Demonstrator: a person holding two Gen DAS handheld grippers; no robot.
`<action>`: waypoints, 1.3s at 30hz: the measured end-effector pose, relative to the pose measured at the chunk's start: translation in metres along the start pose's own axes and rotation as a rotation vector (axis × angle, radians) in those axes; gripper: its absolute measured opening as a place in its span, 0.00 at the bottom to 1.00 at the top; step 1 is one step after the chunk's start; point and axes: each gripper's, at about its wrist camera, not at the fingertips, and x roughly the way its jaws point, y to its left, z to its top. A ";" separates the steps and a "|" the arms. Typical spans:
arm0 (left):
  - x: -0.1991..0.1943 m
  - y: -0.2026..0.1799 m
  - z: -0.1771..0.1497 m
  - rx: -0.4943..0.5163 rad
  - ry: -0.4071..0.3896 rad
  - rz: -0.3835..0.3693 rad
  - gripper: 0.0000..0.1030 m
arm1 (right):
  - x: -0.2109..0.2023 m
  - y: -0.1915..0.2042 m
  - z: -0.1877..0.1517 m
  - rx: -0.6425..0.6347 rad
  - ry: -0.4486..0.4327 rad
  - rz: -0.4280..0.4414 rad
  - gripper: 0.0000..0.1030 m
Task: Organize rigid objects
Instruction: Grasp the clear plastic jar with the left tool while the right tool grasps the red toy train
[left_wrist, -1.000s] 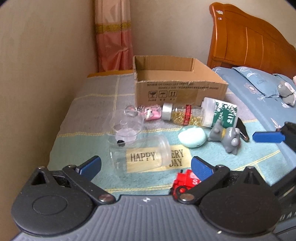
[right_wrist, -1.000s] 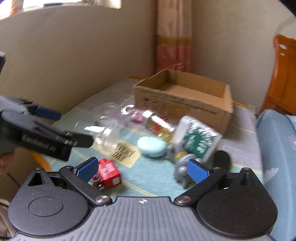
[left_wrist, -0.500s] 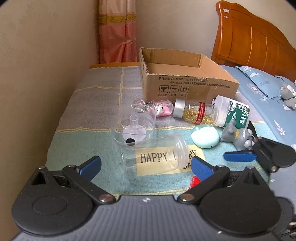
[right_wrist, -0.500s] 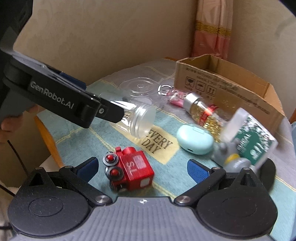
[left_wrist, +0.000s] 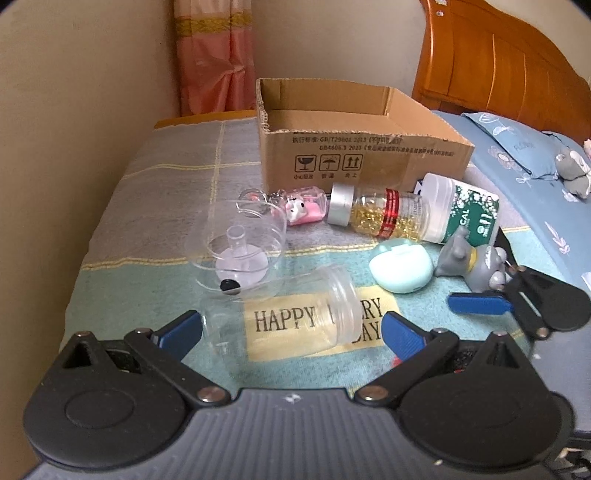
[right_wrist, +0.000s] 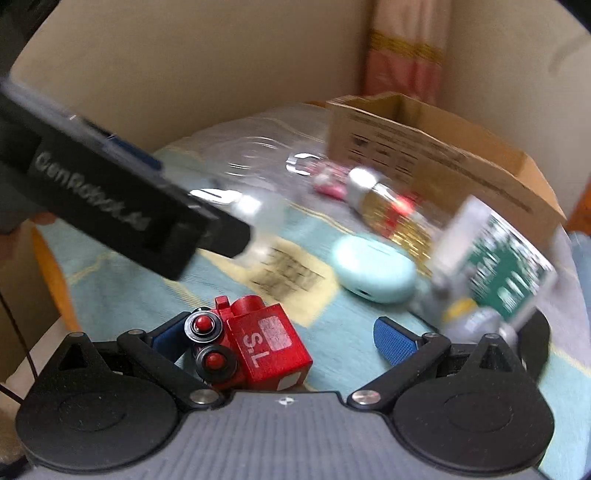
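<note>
A clear plastic jar (left_wrist: 280, 321) lies on its side on the "HAPPY EVERY DAY" cloth. My left gripper (left_wrist: 290, 330) is open, with one finger at each end of the jar and not touching it. In the blurred right wrist view, a red toy train (right_wrist: 255, 343) sits low between the fingers of my open right gripper (right_wrist: 280, 338), close to the left finger. An open cardboard box (left_wrist: 362, 147) stands behind the objects. The left gripper's black body (right_wrist: 122, 195) crosses the right wrist view over the jar.
In front of the box lie a clear glass dish (left_wrist: 240, 243), a pink keychain bottle (left_wrist: 303, 206), a gold-capsule bottle (left_wrist: 380, 218), a green-and-white bottle (left_wrist: 461, 214), a mint case (left_wrist: 400, 264) and a grey figurine (left_wrist: 476, 262). A wall is at the left and a bed at the right.
My right gripper has swung left and come down onto the red train, which now sits between its fingers. My left gripper has moved closer around the clear jar.
</note>
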 end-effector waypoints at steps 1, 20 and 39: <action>0.003 -0.001 0.001 0.001 0.000 0.010 0.99 | -0.002 -0.004 -0.002 0.012 0.003 -0.001 1.00; 0.020 0.021 -0.006 -0.008 0.053 0.071 0.99 | -0.013 -0.005 -0.009 -0.045 -0.002 0.037 1.00; 0.010 0.024 0.005 0.016 0.030 0.033 0.87 | -0.016 -0.004 0.005 -0.101 0.038 0.130 0.53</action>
